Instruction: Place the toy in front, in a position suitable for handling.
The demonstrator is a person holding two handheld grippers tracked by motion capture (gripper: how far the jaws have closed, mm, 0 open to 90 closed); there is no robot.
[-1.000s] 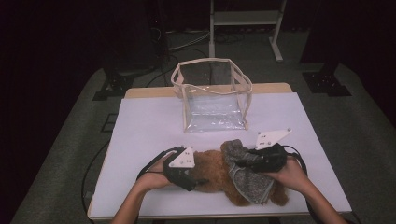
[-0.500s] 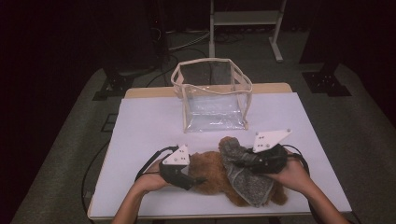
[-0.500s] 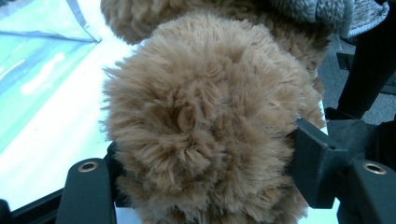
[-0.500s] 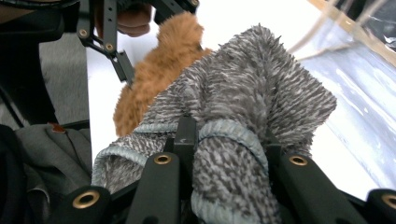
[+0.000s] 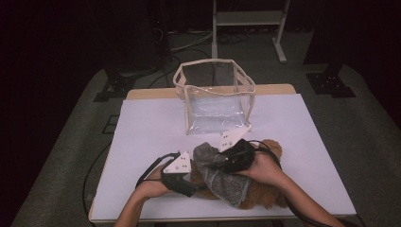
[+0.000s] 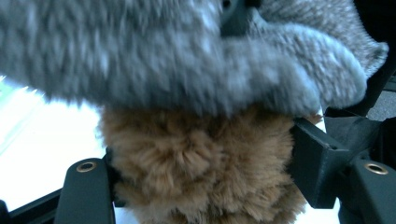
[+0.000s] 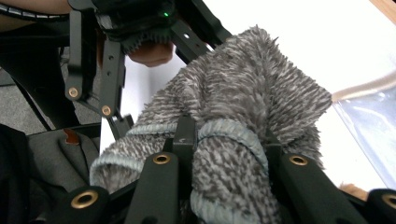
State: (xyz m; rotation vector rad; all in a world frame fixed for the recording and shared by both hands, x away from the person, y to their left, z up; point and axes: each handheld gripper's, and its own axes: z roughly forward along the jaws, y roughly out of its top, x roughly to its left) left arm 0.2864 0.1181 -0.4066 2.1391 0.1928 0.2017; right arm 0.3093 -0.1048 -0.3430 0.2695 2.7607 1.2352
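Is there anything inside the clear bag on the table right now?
No, in the high view the clear bag stands open and holds nothing, apart from the brown plush toy.

High view looks down the table (image 5: 142, 123) from above; both gripper views sit close, sharing the grey sock (image 5: 222, 177) (image 6: 187, 60) (image 7: 243, 112).

The room is dark all round; light falls from above onto the white-topped counter (image 5: 151, 137), which glows while the floor and background sink into near black. The clear plastic bag with cream trim (image 5: 215, 97) catches soft glare on its front panel. Shadows under the things are faint. The high view is soft and a bit grainy. In the left gripper view the fuzzy grey knitted cloth (image 6: 187, 56) is smeared, too close for focus, and the counter beyond burns out white. The right gripper view is sharper, with the bright counter washed out.
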